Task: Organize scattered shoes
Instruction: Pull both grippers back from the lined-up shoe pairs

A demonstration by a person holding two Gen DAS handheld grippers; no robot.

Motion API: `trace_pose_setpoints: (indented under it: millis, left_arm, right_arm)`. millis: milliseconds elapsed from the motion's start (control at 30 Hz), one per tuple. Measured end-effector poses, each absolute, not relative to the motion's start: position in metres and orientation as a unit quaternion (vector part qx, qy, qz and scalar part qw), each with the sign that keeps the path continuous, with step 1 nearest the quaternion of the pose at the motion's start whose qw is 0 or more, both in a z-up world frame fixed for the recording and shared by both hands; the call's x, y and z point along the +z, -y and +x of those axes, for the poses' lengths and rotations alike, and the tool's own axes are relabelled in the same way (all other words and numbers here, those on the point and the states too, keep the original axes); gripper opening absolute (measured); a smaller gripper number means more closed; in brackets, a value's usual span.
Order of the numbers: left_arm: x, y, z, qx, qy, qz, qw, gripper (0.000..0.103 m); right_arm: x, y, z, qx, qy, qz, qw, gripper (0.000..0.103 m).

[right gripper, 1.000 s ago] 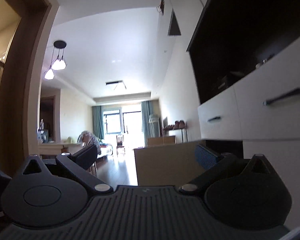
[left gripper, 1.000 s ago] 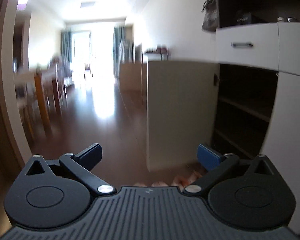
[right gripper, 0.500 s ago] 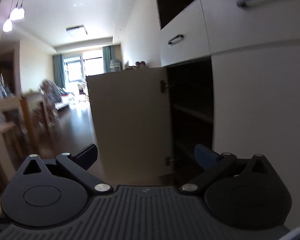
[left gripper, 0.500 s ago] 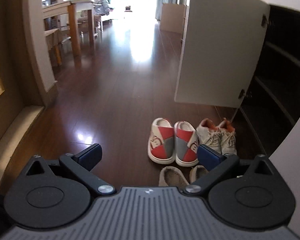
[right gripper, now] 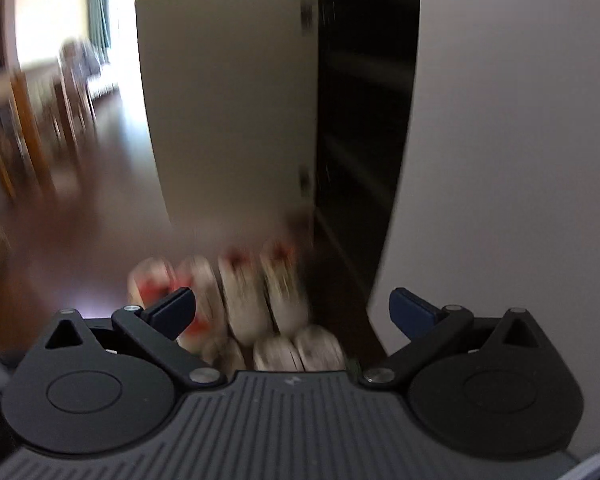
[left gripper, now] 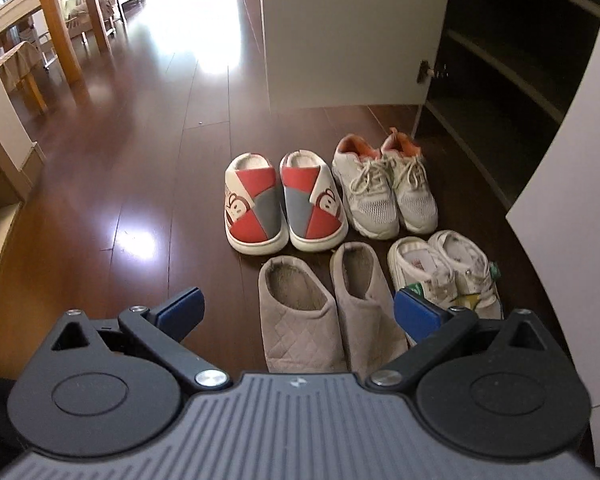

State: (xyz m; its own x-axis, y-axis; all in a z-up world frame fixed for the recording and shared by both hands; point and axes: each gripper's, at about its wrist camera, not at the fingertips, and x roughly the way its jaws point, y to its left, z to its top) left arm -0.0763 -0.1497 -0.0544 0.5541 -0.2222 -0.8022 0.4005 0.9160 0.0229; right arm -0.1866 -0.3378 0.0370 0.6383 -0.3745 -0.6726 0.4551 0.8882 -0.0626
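Note:
Several pairs of shoes lie on the dark wood floor before an open shoe cabinet [left gripper: 500,64]. Red, grey and white slippers [left gripper: 284,204] sit at the back left, white laced sneakers [left gripper: 388,188] at the back right. Beige quilted slippers [left gripper: 324,312] are nearest, with small white children's shoes [left gripper: 448,272] to their right. My left gripper [left gripper: 298,310] hovers open above the beige slippers, holding nothing. In the blurred right wrist view the shoes [right gripper: 240,300] appear low in the middle. My right gripper [right gripper: 292,306] is open and empty above them.
The cabinet's white door [left gripper: 352,32] stands open behind the shoes, with dark bare shelves [left gripper: 512,80] inside. A white cabinet panel [left gripper: 572,208] rises at the right. A wooden table and chairs [left gripper: 48,32] stand far left. Open floor [left gripper: 120,168] lies left of the shoes.
Both cameras have tilted down from the room and ceiling toward the floor. The shoes came into view. Both grippers stayed open.

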Motion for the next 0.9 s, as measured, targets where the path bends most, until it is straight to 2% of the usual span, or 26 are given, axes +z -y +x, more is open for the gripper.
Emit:
trace_pose_setpoints:
  millis: [100,233,367,600,900]
  left_arm:
    - [-0.06,0.152,-0.08,-0.159,-0.43,0.117,0.881,0.102]
    - [-0.067,0.146,-0.081,-0.132,-0.436,0.125,0.881,0.102]
    - [-0.077,0.134,-0.084,-0.127,-0.443,0.126,0.879,0.102]
    - [-0.086,0.116,-0.079,-0.124,-0.438,0.13,0.881,0.102]
    - [-0.096,0.116,-0.077,-0.135,-0.459,0.128,0.869,0.102]
  right_arm:
    - [0.0,0.348,-0.178,-0.198,-0.426,0.071,0.88,0.102]
    - [-0.013,0.343,-0.168,-0.146,-0.463,0.072,0.871,0.102]
    - [-0.021,0.328,-0.168,-0.141,-0.45,0.003,0.882,0.102]
    - [-0.027,0.319,-0.163,-0.155,-0.446,0.02,0.881,0.102]
    - [-0.042,0.306,-0.181,-0.17,-0.489,0.017,0.855,0.102]
